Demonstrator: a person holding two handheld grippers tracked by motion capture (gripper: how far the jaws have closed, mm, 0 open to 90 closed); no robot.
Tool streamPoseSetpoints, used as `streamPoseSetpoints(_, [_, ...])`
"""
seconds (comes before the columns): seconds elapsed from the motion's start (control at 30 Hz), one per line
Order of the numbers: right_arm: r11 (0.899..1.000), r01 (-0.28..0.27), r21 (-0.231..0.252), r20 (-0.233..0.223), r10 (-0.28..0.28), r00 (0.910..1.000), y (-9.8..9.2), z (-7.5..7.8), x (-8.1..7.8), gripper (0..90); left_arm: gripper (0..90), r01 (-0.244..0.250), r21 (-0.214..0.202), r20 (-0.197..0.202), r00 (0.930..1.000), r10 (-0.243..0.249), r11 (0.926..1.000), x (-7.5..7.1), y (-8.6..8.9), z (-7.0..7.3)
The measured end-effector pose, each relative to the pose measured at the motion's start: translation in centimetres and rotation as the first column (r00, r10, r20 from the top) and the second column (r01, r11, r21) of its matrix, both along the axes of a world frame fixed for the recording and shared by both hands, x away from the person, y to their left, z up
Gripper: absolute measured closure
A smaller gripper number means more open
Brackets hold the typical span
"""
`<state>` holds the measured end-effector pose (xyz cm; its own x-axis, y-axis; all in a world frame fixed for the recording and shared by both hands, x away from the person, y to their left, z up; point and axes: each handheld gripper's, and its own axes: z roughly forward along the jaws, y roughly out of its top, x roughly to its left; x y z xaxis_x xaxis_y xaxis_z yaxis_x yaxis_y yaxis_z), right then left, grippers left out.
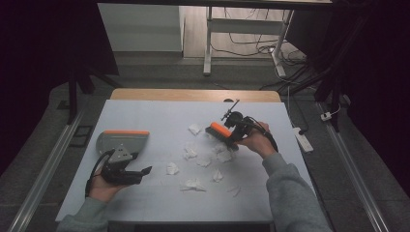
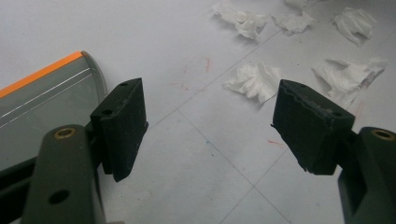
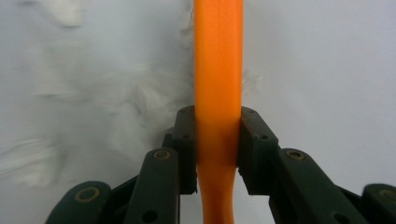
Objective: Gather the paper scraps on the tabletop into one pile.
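Left gripper (image 1: pixel 145 170) sat released at 7 o'clock beside dustpan (image 1: pixel 121 140); right gripper (image 1: pixel 231 133) clenched orange brush (image 1: pixel 220 129) over paper scraps (image 1: pixel 193 184).

1. In the right gripper view, the orange brush handle (image 3: pixel 218 93) ran off the top and bottom edges, so we could not see its bristles.
2. The paper scraps (image 3: pixel 116 100) to its left in that view were smeared by blur; we could not tell their outlines or number.
3. In the left gripper view, the dustpan (image 2: pixel 42 102) was cut off by the left edge and partly covered by the near jaw.
4. In the high view, the left gripper (image 1: pixel 126 170) hid the dustpan's handle from us.
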<state>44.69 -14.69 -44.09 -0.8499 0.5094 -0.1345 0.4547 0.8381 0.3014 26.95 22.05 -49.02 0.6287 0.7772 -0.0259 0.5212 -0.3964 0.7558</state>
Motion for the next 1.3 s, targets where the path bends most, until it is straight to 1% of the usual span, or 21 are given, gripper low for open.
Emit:
streamPoseSetpoints(0.07, [0.998,-0.028,0.048,-0.021,0.029,0.9994,0.3,0.2,-1.0,71.0,26.5,0.001,0.002,-0.001,1.0,-0.001,1.0,0.0,0.0,0.0])
streamPoseSetpoints(0.1, [0.997,-0.039,0.07,-0.016,0.04,0.9991,0.3,0.4,-1.3,70.9,26.5,0.001,0.003,-0.001,1.0,-0.001,1.0,0.0,-0.1,0.0])
streamPoseSetpoints(0.2, [0.994,-0.036,0.099,0.032,0.033,0.9989,0.2,1.4,-1.8,70.9,26.5,0.0,0.005,-0.001,1.0,0.0,1.0,0.0,-0.1,0.0])
streamPoseSetpoints(0.27, [0.992,-0.016,0.129,0.06,0.008,0.9981,-0.2,2.2,-1.5,70.9,26.5,0.0,0.003,-0.001,1.0,0.0,1.0,0.0,0.0,0.0])
streamPoseSetpoints(0.3, [0.991,-0.007,0.132,0.077,-0.003,0.9971,-0.3,2.4,-1.3,70.9,26.5,0.0,0.002,0.0,1.0,0.0,1.0,0.0,0.0,0.0])
streamPoseSetpoints(0.4, [0.991,0.019,0.135,0.107,-0.034,0.9937,-0.5,2.8,-0.6,70.9,26.5,-0.002,0.0,-0.001,1.0,0.002,1.0,0.0,0.0,0.0])
streamPoseSetpoints(0.5, [0.989,0.038,0.14,0.123,-0.055,0.9909,-0.1,2.8,0.5,70.9,26.5,0.0,0.004,-0.003,1.0,0.0,1.0,0.1,0.0,-0.1])
streamPoseSetpoints(0.53, [0.99,0.035,0.136,0.129,-0.053,0.9902,0.0,2.7,0.8,70.9,26.5,0.0,0.005,-0.004,1.0,0.0,1.0,0.1,0.0,-0.1])
streamPoseSetpoints(0.63, [0.992,0.051,0.115,0.141,-0.067,0.9877,0.9,2.3,2.0,70.9,26.4,0.0,0.003,-0.004,1.0,0.0,1.0,0.1,0.0,-0.1])
streamPoseSetpoints(0.7, [0.994,0.054,0.093,0.153,-0.068,0.9859,1.7,1.9,2.9,70.9,26.4,-0.001,0.0,-0.004,1.0,0.001,1.0,0.1,0.0,-0.1])
streamPoseSetpoints(0.8, [0.997,0.05,0.062,0.159,-0.059,0.9855,2.7,1.5,4.1,70.9,26.4,-0.001,-0.003,-0.004,1.0,0.001,1.0,0.1,0.1,-0.1])
streamPoseSetpoints(0.83, [0.997,0.052,0.058,0.155,-0.06,0.986,2.9,1.4,4.4,70.9,26.4,-0.001,-0.004,-0.004,1.0,0.001,1.0,0.1,0.1,-0.1])
streamPoseSetpoints(1.0, [1.0,0.021,0.011,0.16,-0.023,0.9868,4.4,1.0,5.8,70.9,26.4,0.0,-0.006,-0.004,1.0,0.0,1.0,0.2,0.2,-0.2])
streamPoseSetpoints(1.13, [1.0,-0.001,-0.027,0.158,0.006,0.9874,5.4,0.1,6.6,70.9,26.4,-0.001,-0.008,-0.004,1.0,0.001,1.0,0.2,0.3,-0.1])
streamPoseSetpoints(1.17, [0.999,-0.009,-0.036,0.161,0.015,0.9869,5.6,-0.2,6.8,70.9,26.4,-0.003,-0.01,-0.005,1.0,0.003,0.9999,0.2,0.3,-0.1])
streamPoseSetpoints(1.2, [0.999,-0.011,-0.04,0.153,0.017,0.9881,5.8,-0.4,6.8,70.9,26.5,-0.004,-0.013,-0.004,1.0,0.004,0.9999,0.2,0.4,-0.1])
streamPoseSetpoints(1.23, [0.999,-0.03,-0.046,0.15,0.036,0.988,6.0,-0.6,6.9,70.9,26.5,-0.004,-0.014,-0.004,1.0,0.004,0.9999,0.2,0.4,-0.1])
streamPoseSetpoints(1.3, [0.997,-0.049,-0.052,0.144,0.056,0.9879,6.5,-0.7,6.7,70.9,26.5,-0.005,-0.014,-0.003,1.0,0.005,0.9999,0.2,0.5,-0.1])
